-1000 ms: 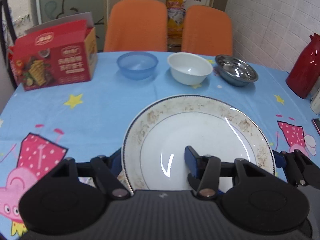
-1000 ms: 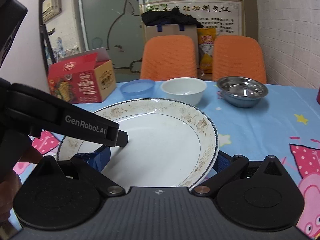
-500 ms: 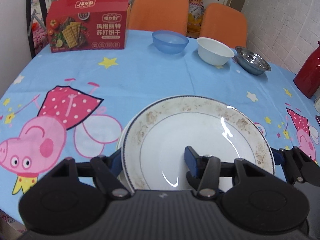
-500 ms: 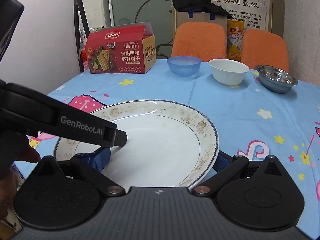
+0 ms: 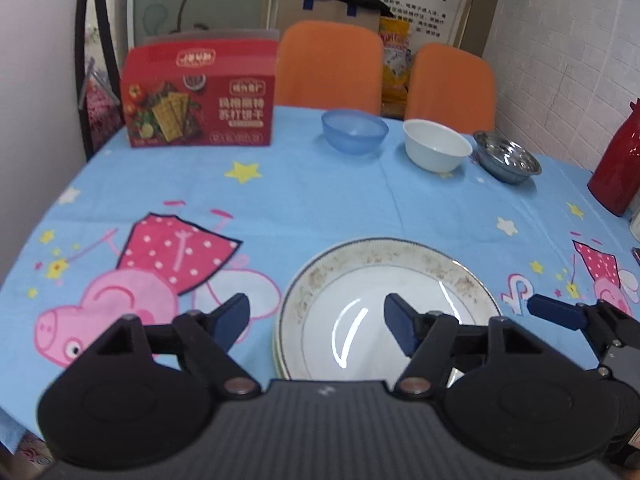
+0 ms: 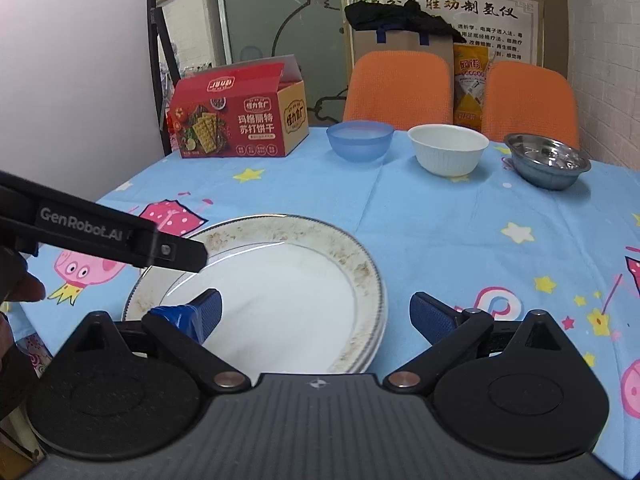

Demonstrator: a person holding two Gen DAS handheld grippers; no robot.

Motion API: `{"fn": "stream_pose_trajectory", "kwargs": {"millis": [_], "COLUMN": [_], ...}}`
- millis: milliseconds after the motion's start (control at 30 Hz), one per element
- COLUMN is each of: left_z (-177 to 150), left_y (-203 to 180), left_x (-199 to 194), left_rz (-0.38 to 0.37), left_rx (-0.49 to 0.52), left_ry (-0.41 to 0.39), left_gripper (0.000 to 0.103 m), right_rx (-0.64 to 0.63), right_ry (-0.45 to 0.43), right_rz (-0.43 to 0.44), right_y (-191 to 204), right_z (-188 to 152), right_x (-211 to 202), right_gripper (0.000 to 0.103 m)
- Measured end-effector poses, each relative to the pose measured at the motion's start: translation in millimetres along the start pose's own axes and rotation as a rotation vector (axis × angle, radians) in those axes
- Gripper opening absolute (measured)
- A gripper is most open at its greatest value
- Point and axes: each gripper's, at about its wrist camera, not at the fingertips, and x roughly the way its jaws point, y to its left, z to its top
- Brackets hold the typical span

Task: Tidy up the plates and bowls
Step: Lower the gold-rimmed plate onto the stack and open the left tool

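Note:
A white plate point(image 5: 388, 308) with a brown speckled rim lies on top of a second plate at the near side of the table. My left gripper point(image 5: 318, 322) straddles its left rim. The jaws are opening, and the left pad point(image 5: 234, 316) stands clear of the rim. My right gripper point(image 6: 320, 312) is open around the plate's point(image 6: 280, 292) right rim, with cloth showing between rim and right pad point(image 6: 430, 316). A blue bowl point(image 5: 354, 130), a white bowl point(image 5: 436, 144) and a steel bowl point(image 5: 506, 156) stand in a row at the far side.
A red cracker box point(image 5: 200, 96) stands at the far left and a red thermos point(image 5: 620, 160) at the right edge. Two orange chairs point(image 5: 330, 64) stand behind the table. The left gripper's arm point(image 6: 120, 236) reaches over the plate's left rim, with a hand point(image 6: 20, 288) behind it.
Both grippers drew back from the bowls with the plate. The left jaws, shut on the rim before, have spread off it. The plate now lies on the one beneath.

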Motion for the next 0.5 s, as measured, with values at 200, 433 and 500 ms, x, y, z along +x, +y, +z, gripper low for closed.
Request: {"fn": "stream_pose_trajectory", "kwargs": {"millis": [200, 433, 500], "left_z": [8, 14, 16], "left_y": [-7, -37, -48], "left_x": [-2, 15, 18], "left_rz": [-0.008, -0.053, -0.075], "left_rx": [0.018, 0.046, 0.053], "left_ry": [-0.015, 0.007, 0.009], "left_gripper": [0.068, 0.070, 0.073], "right_rx": [0.055, 0.089, 0.104], "right_ry": [0.024, -0.006, -0.021], "right_rz": [0.011, -0.032, -0.059], "right_y": [-14, -35, -46], "right_z": [-3, 3, 5], "right_x": [3, -12, -18], "right_gripper": [0.089, 0.089, 0.089]}}
